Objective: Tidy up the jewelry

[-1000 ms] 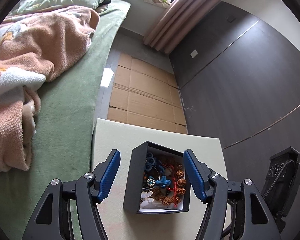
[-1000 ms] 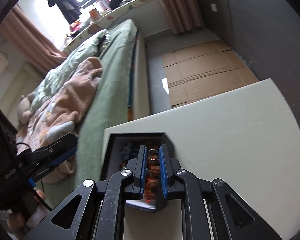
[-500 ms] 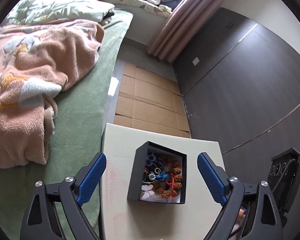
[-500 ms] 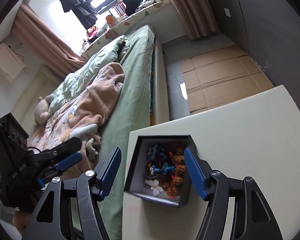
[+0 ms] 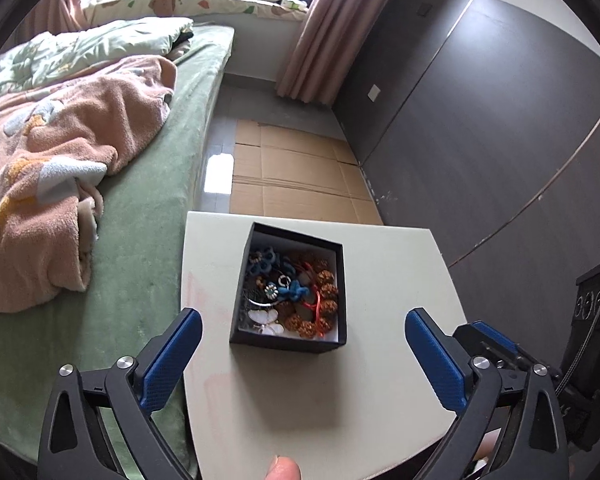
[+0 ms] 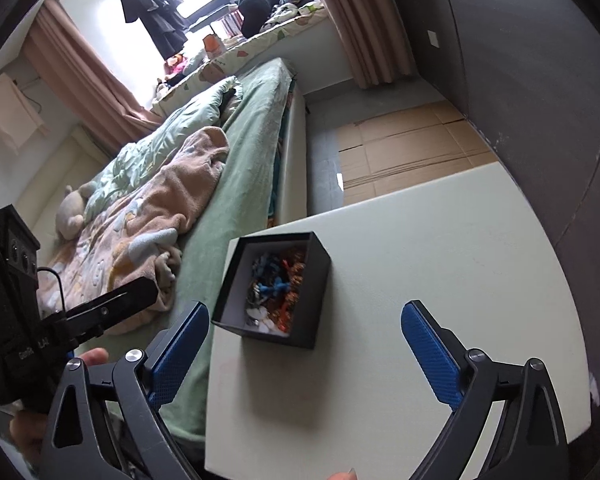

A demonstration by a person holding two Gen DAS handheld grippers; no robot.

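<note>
A black jewelry box (image 5: pixel 290 292) sits open on a pale worktop (image 5: pixel 388 280) beside a bed, both handheld claws hanging clear of it with their blue-padded fingers spread wide and nothing between them. From the left wrist view, the left claw (image 5: pixel 302 330) frames the near wall of the box from above, touching neither the box nor the worktop. Inside the box lies a tangle of pieces: brown bead strands (image 5: pixel 324 300) with red cord along the right side, blue flower-shaped ornaments (image 5: pixel 262 262) toward the far left corner, and a white butterfly-shaped piece (image 5: pixel 266 318) against the near wall. From the right wrist view, the right claw (image 6: pixel 304 328) hangs equally wide above the near part of the worktop (image 6: pixel 440 264), with the box (image 6: pixel 274 290) just ahead of its left finger (image 6: pixel 180 352). The box stands near the worktop's edge facing the bed. The left claw's black body (image 6: pixel 72 312) shows at the left of that view. The green-covered bed (image 5: pixel 148 200) carries a rumpled pink blanket (image 5: pixel 60 152), and flattened cardboard (image 5: pixel 296 176) lies on the floor between the bed and a dark wall (image 5: pixel 480 140).
</note>
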